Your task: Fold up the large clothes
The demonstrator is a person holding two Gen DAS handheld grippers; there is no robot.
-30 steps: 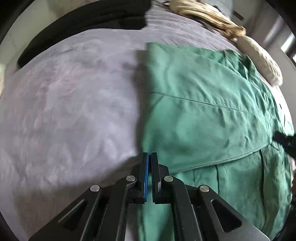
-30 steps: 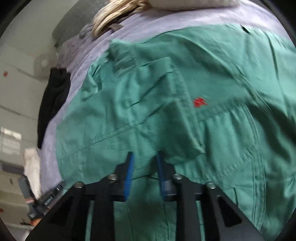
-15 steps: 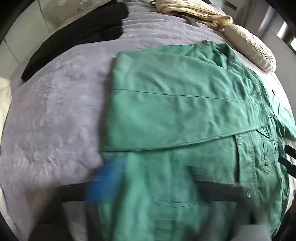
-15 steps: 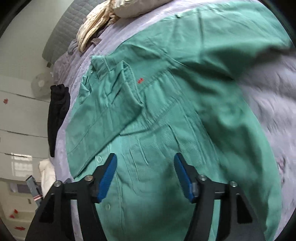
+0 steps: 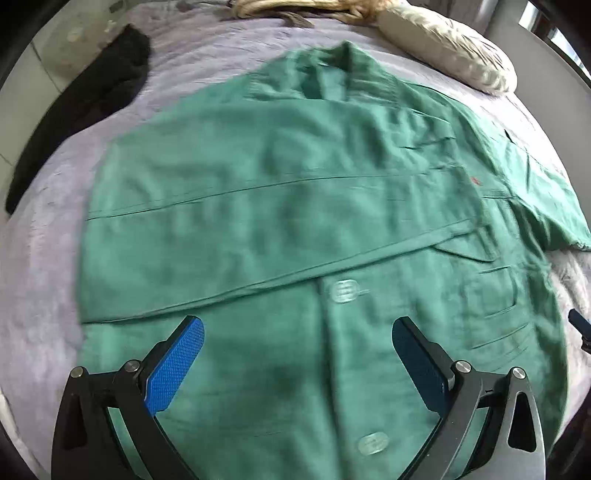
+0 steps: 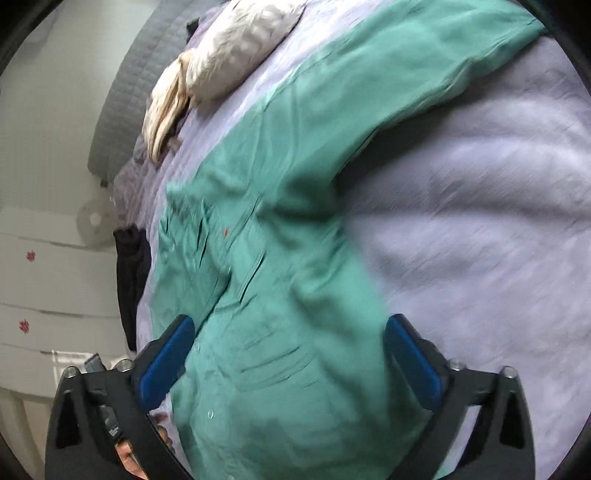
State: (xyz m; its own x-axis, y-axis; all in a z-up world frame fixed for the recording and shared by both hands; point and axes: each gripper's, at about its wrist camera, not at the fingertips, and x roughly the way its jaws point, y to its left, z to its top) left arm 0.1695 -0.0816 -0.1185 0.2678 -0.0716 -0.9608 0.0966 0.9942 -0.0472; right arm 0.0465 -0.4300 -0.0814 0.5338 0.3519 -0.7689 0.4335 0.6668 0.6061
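Note:
A green button-up shirt [image 5: 258,192] lies front up on the lavender bedspread [image 5: 44,277]. One sleeve is folded flat across its chest. My left gripper [image 5: 297,332] hovers over the button placket, open wide, with nothing between its blue pads. In the right wrist view the same shirt [image 6: 280,258] runs diagonally, and its other sleeve [image 6: 406,74] stretches out to the upper right. My right gripper [image 6: 290,325] hangs above the shirt's lower side. Its jaws are opening and no cloth is pinched between them.
A black garment [image 5: 92,99] lies at the bed's far left edge. A cream pillow [image 5: 443,44] and a beige twisted cloth [image 5: 295,5] sit at the head. Bare bedspread [image 6: 480,221] spreads right of the shirt. A grey headboard [image 6: 122,92] and white drawers [image 6: 44,277] stand beyond.
Both grippers let go of the green cloth and opened wide. Both pulled back from the shirt, so more of it shows. The folded sleeve stays across the chest.

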